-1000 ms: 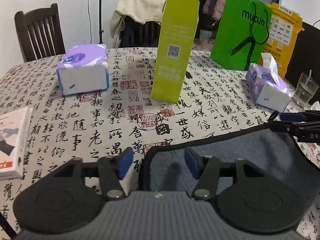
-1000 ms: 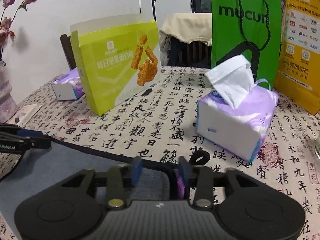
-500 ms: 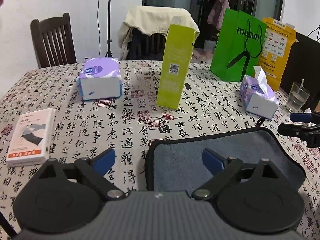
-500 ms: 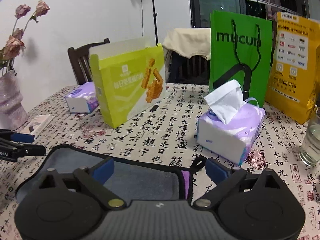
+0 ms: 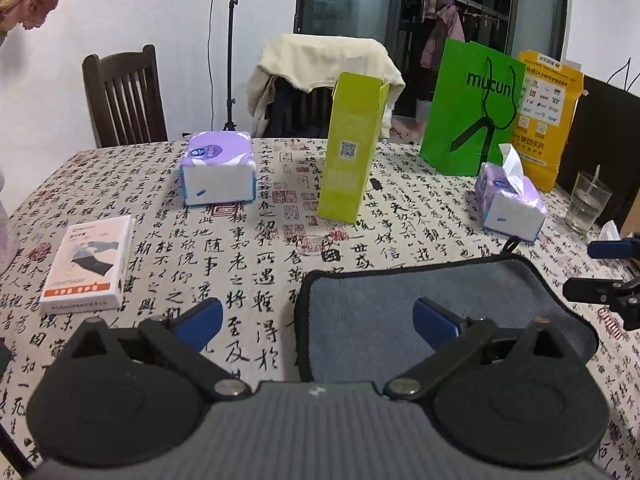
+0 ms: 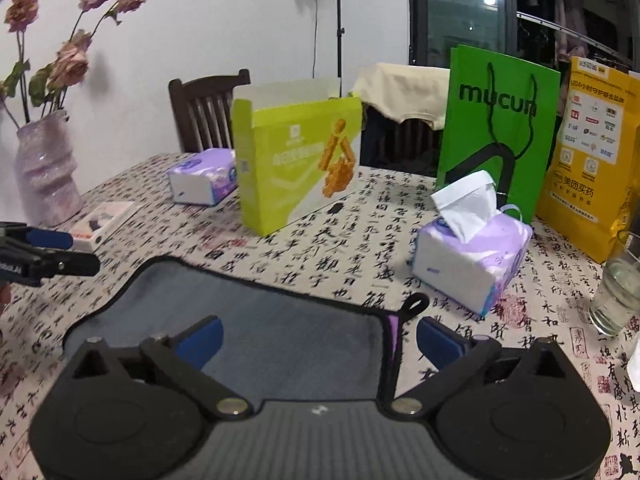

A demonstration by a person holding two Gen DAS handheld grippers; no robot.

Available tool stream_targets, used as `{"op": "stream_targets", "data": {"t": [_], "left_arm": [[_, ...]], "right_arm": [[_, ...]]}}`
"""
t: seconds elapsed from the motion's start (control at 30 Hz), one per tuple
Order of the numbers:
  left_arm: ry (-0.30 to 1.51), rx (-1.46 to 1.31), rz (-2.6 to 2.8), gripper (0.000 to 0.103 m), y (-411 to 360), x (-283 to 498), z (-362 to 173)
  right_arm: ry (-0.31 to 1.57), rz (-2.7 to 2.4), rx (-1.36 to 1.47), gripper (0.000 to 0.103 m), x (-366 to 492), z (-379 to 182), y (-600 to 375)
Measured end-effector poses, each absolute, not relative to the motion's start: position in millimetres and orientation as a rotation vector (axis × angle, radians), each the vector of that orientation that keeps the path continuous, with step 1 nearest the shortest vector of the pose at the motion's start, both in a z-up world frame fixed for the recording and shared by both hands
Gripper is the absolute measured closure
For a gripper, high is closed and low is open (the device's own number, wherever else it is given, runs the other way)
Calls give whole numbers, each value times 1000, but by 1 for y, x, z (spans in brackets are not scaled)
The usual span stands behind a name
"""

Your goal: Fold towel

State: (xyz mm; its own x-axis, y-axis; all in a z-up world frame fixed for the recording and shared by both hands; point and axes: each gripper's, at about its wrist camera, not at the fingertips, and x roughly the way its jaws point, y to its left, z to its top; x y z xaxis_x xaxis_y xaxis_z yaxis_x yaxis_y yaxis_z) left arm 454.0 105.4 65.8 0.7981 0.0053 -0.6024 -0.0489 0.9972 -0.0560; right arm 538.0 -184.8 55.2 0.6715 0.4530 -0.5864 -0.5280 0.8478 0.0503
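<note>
A grey towel point(image 5: 400, 304) with a black hem lies folded flat on the patterned tablecloth; it also shows in the right wrist view point(image 6: 280, 320), with a small hanging loop point(image 6: 414, 306) at its far right corner. My left gripper point(image 5: 316, 322) is open and empty, raised above the towel's left edge. My right gripper point(image 6: 318, 338) is open and empty, raised above the towel's right edge. Each gripper shows at the edge of the other's view: the right one point(image 5: 600, 276) and the left one point(image 6: 44, 252).
On the table stand a lime-green carton point(image 5: 352, 152), two purple tissue packs point(image 5: 218, 168) point(image 5: 510, 200), a green bag point(image 5: 472, 108), a yellow bag point(image 5: 548, 112), a glass point(image 6: 618, 292), a small white box point(image 5: 90, 264) and a vase point(image 6: 46, 168).
Both grippers opened, let go of the towel's far corners and rose up and back. The towel now lies flat on the table.
</note>
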Motion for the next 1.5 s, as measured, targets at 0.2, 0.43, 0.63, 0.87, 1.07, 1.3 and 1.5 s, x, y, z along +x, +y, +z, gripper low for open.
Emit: {"op": "stream_targets", "data": {"t": [0.2,0.43,0.63,0.87,1.07,1.3,1.5], "left_arm": [[611,-34,23,0,95,435,63],[541,6,10,0,85,408,54],[527,-13,16,0,81,390,44],[505,-17,-2,0,77,368,39],[489,-18,-2,0,73,347,35],[476,-16,1,0,68,320,31],[464,-2,-1,0,60,296,26]], "right_arm": [[605,550,-131,0,523,54,-186],[561,543,-103,0,506,46,-197],[546,520,-94,0,493,31,-201],[531,518,-66,0,468,19,-207],[517,507,-48,0,450,13,-212],[496,515,-52,0,424,13,-214],[492,516,-45,0,402,8,-219]]}}
